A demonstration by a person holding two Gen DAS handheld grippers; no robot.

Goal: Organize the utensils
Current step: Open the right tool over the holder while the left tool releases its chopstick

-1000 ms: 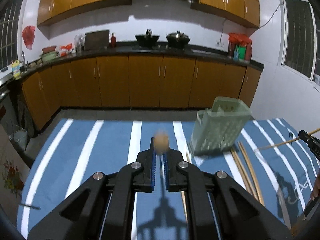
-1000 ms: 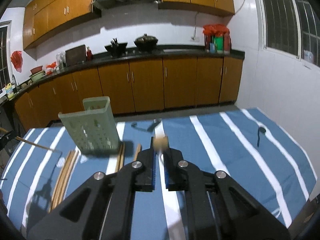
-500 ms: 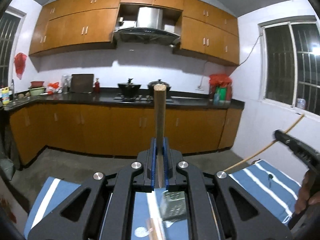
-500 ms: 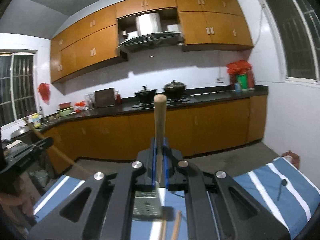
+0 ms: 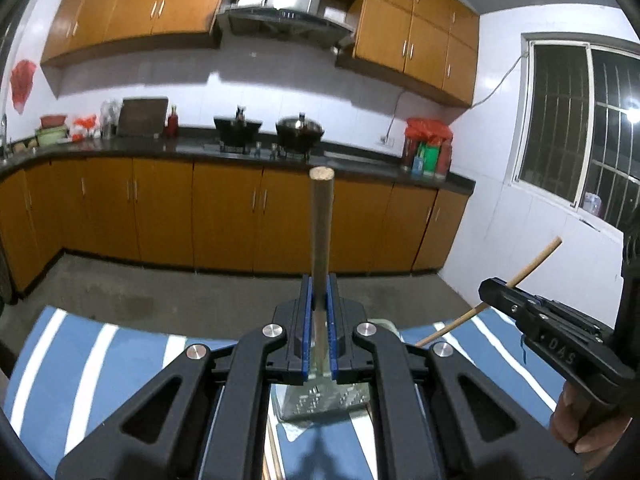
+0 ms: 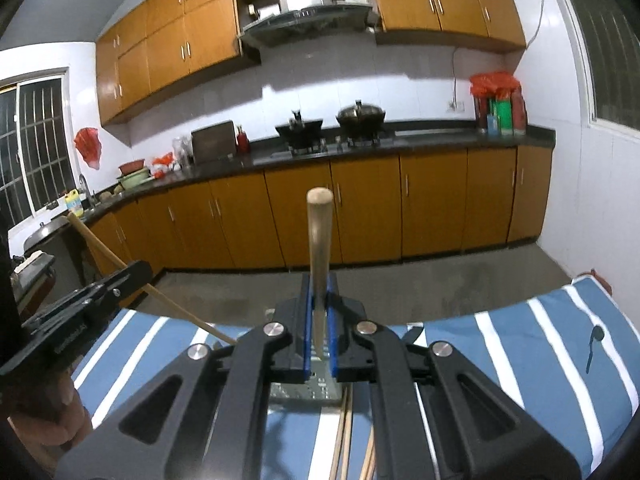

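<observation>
- Above the striped cloth [image 5: 100, 344], the left gripper [image 5: 319, 312] is clenched on one chopstick [image 5: 321, 216]; the right gripper [image 6: 319, 312] is clenched on another chopstick [image 6: 319, 232].
- Lower both sticks upright, tips first, over the green basket [image 5: 320, 400], releasing only once inside.
- The basket's contents are hidden; loose chopsticks [image 6: 344, 432] lie beside it.

white tiled walls [image 5: 500, 152] enclose a kitchen with orange-brown upper cabinets [image 5: 132, 8] and matching base cabinets [image 6: 368, 208] under a dark countertop [image 6: 440, 138]. a steel range hood [image 5: 288, 12] hangs above two black pots [image 6: 362, 114]. a barred window [image 5: 580, 128] shows darkness outside. the floor [image 5: 160, 292] is grey concrete. a red bag [image 6: 88, 146] hangs on the wall.
</observation>
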